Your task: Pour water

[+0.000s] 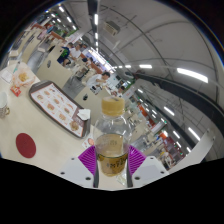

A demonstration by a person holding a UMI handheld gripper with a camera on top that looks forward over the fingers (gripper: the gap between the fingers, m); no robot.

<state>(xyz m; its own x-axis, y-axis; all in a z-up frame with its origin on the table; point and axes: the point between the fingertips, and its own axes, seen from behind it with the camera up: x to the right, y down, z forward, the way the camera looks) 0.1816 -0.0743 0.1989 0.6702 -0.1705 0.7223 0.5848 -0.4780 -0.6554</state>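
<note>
- Ceiling [150, 45] of a large indoor hall, white and set with long strip lights, is seen stretching far beyond the fingers, with rows of tables and seated people in the distance below it.
- White table [50, 135] is seen spreading ahead of the gripper and off to its left side, its surface pale and smooth.
- Flat rectangular tray [55, 103] with a dark frame and small printed pictures is laid on the table, well apart from the fingers and to their left.
- Clear plastic bottle [111, 135] holding an amber-tinted liquid is stood upright between the two fingers, its lower body level with the coloured pads and its neck rising above them.
- Translucent cup [113, 104] with a little yellowish liquid is seen just behind the bottle's top; whether it touches the bottle cannot be told.
- Round red disc [26, 145] is laid flat on the table, left of the bottle and near the tray's closer end.
- Gripper [111, 160] is held with its magenta pads [90, 158] close against both sides of the bottle, so that the bottle appears pinched between them.
</note>
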